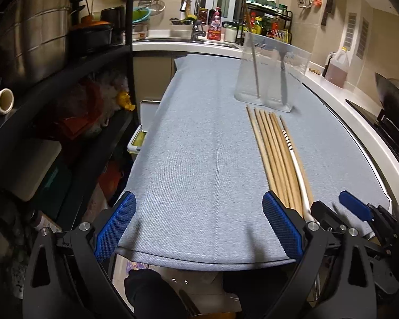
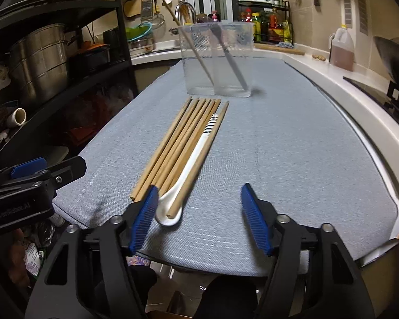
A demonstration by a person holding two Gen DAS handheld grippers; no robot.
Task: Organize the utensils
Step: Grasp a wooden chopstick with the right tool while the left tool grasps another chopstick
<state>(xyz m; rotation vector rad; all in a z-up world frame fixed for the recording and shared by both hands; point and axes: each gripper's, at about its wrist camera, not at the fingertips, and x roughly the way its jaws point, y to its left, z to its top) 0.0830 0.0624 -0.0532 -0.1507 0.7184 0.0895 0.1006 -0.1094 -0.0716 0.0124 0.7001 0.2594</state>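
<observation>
Several wooden chopsticks (image 2: 178, 143) lie side by side on the grey-blue cloth (image 2: 279, 159), with a white ceramic spoon (image 2: 186, 170) among them, its bowl toward me. Behind them stands a clear two-part holder (image 2: 218, 61) with one chopstick in its left part and a metal fork in its right. My right gripper (image 2: 199, 218) is open and empty at the near ends of the utensils, the spoon bowl just inside its left finger. My left gripper (image 1: 199, 226) is open and empty over bare cloth, left of the chopsticks (image 1: 276, 156). The holder (image 1: 268, 77) also shows there.
A black shelf rack (image 1: 53, 85) with steel pots stands at the left. A sink and faucet (image 1: 194, 18) are at the back, with a spice rack (image 1: 268, 21). An oil jug (image 2: 341, 50) and a wok (image 2: 396, 55) sit on the white counter at the right.
</observation>
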